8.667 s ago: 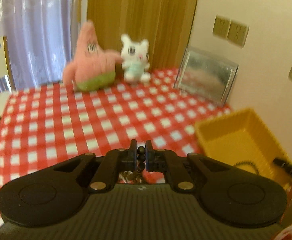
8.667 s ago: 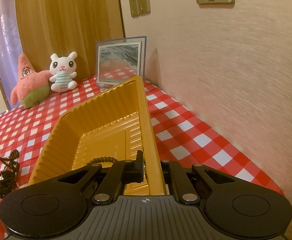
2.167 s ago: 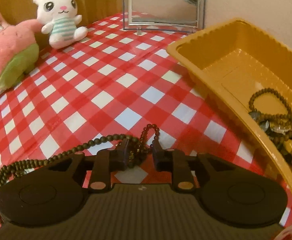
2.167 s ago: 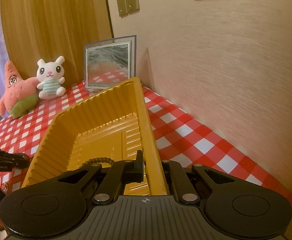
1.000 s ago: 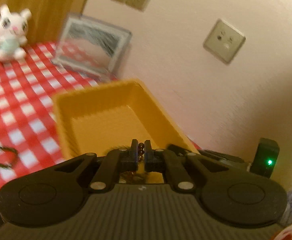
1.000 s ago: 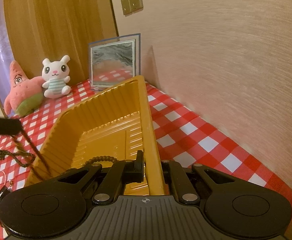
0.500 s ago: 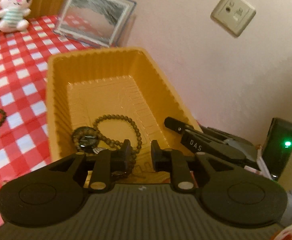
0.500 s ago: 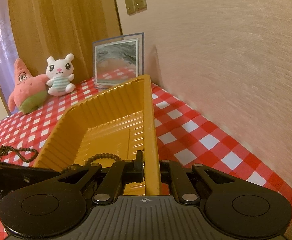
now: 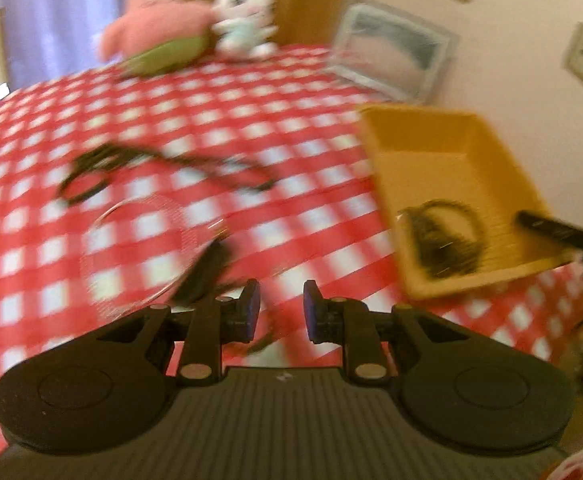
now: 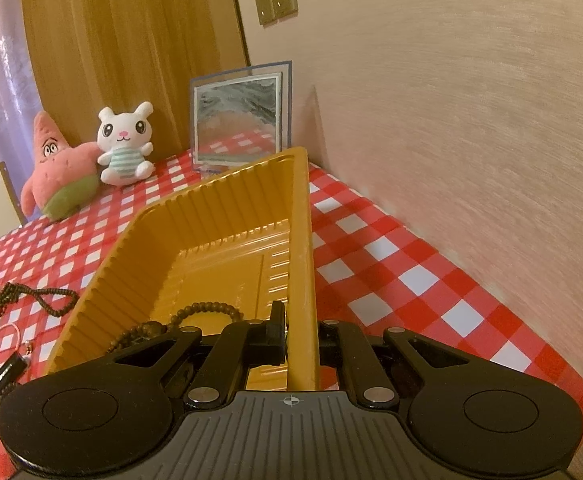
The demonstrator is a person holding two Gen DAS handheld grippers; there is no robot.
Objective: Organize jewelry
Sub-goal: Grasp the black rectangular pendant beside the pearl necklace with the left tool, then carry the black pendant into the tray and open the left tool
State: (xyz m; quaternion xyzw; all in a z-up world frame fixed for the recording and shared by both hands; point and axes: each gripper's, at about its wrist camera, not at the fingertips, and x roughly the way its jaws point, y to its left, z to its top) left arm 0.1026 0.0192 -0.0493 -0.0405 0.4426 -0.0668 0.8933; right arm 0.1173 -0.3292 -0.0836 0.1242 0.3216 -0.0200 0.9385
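Left claw [image 9: 277,312] spread and opening, nothing between the pads, swinging over the table [image 9: 139,120] toward the thin wire hoop [image 9: 103,216] and dark bead strand [image 9: 163,164] mid-table; a rushed pinch could snag both or skid the hoop. Right claw [image 10: 301,338] pinches the yellow tray [image 10: 303,248] wall near the table's wall-side edge, beaded bracelets [image 10: 195,314] inside; a slip could tip them out

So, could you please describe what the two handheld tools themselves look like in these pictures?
Both look alike. The left tool and the right tool are matte black: a ribbed grey-black body at the bottom of each view, two rounded paddle-shaped lobes with recessed discs, and two slim arms with silver pivot screws ending in small blocky fingers. A small crosshair mark sits on the right body's centre. No cables or sleeves are visible.
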